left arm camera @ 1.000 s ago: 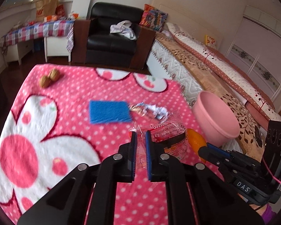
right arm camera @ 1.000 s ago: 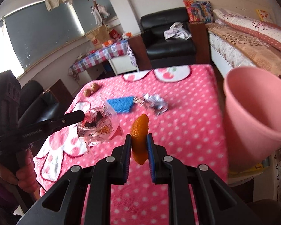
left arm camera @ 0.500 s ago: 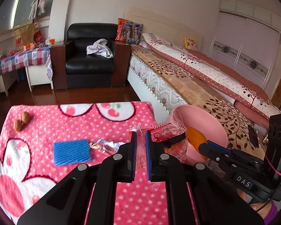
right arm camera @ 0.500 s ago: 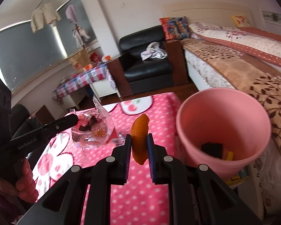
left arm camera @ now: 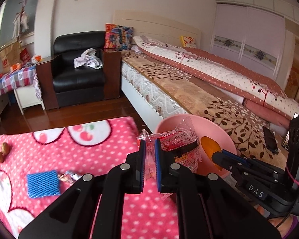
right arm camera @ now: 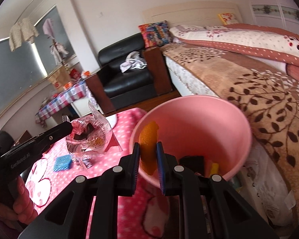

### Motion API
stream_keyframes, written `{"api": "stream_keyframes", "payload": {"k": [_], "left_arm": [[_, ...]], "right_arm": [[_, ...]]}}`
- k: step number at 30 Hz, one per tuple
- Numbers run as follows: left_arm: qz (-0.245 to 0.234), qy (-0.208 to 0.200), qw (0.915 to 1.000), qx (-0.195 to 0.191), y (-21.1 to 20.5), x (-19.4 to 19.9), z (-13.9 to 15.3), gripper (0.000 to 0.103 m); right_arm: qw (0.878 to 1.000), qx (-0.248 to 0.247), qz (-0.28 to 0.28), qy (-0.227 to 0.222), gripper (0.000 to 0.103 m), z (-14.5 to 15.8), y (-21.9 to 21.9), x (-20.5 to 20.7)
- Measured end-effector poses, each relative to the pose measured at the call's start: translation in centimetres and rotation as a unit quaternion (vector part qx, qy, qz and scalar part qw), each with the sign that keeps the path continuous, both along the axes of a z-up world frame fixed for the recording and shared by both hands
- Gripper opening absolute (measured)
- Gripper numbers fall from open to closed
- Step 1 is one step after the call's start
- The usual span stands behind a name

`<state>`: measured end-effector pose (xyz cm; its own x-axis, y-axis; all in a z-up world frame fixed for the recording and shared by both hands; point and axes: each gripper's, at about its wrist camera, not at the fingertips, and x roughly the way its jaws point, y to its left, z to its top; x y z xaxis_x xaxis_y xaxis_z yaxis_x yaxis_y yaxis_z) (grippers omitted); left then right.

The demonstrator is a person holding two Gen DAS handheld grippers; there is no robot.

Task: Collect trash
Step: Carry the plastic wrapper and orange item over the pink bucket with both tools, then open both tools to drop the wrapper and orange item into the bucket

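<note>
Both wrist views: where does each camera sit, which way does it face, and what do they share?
Left wrist: sits on the left hand-held gripper, facing along its fingers, shut on a clear wrapper, toward the pink bin and bed; the right hand-held gripper and a bit of hand show at right.
Right wrist: sits on the right hand-held gripper, facing into the bin, shut on an orange peel; the left gripper and the hand holding it show at left.
Shared: bin, wrapper, peel, pink blanket, blue pad, black armchair.

Crinkled clear plastic wrapper (left arm camera: 181, 145) and smooth matt pink plastic bin (right arm camera: 199, 123) are noted beside fleecy cloth blanket (left arm camera: 101, 151).
</note>
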<state>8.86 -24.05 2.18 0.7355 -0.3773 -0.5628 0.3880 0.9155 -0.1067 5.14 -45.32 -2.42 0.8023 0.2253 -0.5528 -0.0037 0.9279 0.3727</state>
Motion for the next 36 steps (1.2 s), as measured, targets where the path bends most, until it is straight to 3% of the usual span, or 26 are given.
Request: {"api": "stream_keyframes", "payload": {"k": [14,26,34,36], "left_arm": [[-0.04,0.019,0.9984,0.035,-5.6,2.2,-3.1,0.008],[-0.04,0.057,0.9975,0.013,-6.0,3.6,-4.1,0.016],[-0.043,0.056,0.9975,-0.002,-5.5,3.2,-3.5,0.017],[-0.045,0.055,0.9975,-0.007,-5.3,2.9,-3.2,0.031]], "right_arm": [[0.999,0.005,-0.032,0.022,0.017,-2.9,-3.5,1.6],[0.999,0.006,-0.038,0.028,0.022,-3.7,-4.0,1.8],[0.999,0.006,-0.035,0.024,0.025,-3.3,-3.7,1.5],[0.999,0.005,-0.033,0.022,0.027,-2.9,-3.4,1.2]]}}
